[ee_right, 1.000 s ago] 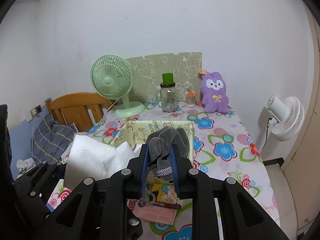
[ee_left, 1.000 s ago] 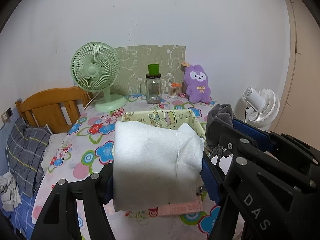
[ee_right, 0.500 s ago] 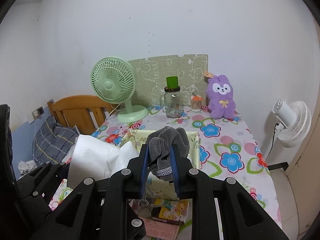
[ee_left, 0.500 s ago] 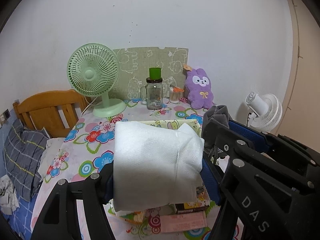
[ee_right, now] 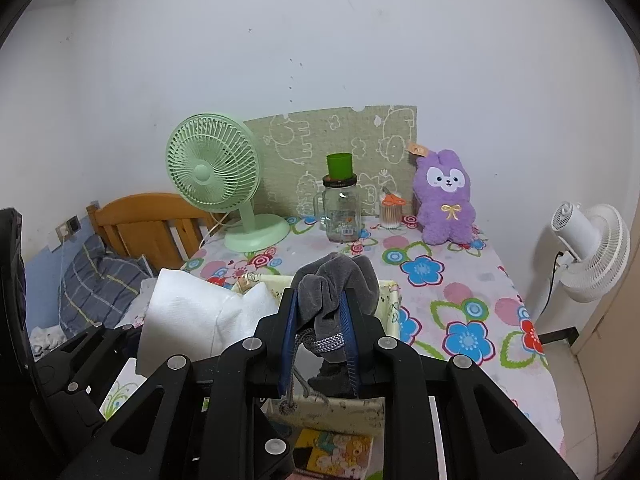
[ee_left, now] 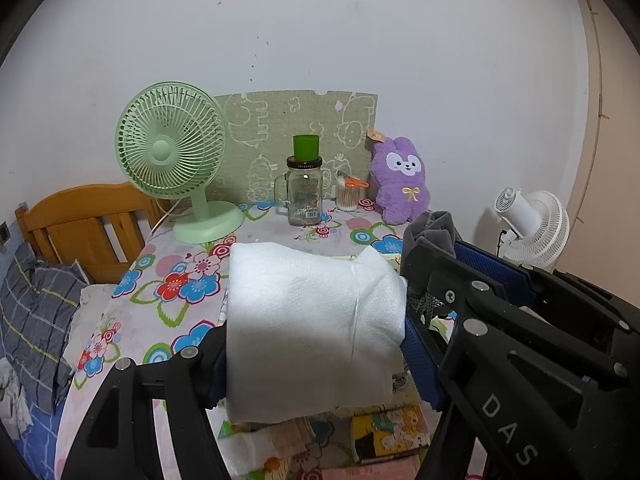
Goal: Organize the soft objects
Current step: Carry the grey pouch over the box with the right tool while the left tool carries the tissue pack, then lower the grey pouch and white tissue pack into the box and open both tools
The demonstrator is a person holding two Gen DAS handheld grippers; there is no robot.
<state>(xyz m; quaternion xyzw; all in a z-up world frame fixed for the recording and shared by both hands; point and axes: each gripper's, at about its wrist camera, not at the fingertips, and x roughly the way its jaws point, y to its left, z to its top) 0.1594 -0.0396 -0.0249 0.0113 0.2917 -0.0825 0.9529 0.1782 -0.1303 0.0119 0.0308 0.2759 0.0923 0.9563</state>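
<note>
Left gripper (ee_left: 316,340): jaws wide, both blue pads pressed against the sides of a folded white towel (ee_left: 312,328). Towel fills the gap and bulges above and below the fingers (ee_left: 416,356). It is clamped and held in the air above the table (ee_left: 132,312), over the near end.

Right gripper (ee_right: 320,336): jaws clenched narrow on a bunched grey cloth (ee_right: 336,288). Cloth crown sticks up above the fingertips; a patterned hem band and a cord hang below, between the fingers (ee_right: 289,336). It is held right over the cream box (ee_right: 390,304), which sits on the table; can't tell if the hanging end touches the box.

The two grippers are side by side, towel just left of the grey cloth.

Counts:
- grippers: 2, both loaded
- soft items held: 2 (white towel, grey cloth)
- plush (ee_right: 444,204): 1, purple, upright at the back of the table, against the wall
- fans: 2. Green fan (ee_right: 216,176) on the table back left, white fan (ee_right: 588,252) off the table to the right
- jar (ee_right: 342,212): 1, glass, with 1 green cup (ee_right: 339,166) on its lid
- swab tub (ee_right: 391,210): 1, between jar and plush
- green board (ee_right: 332,148): 1, leaning on the wall behind them
- box: 1
</note>
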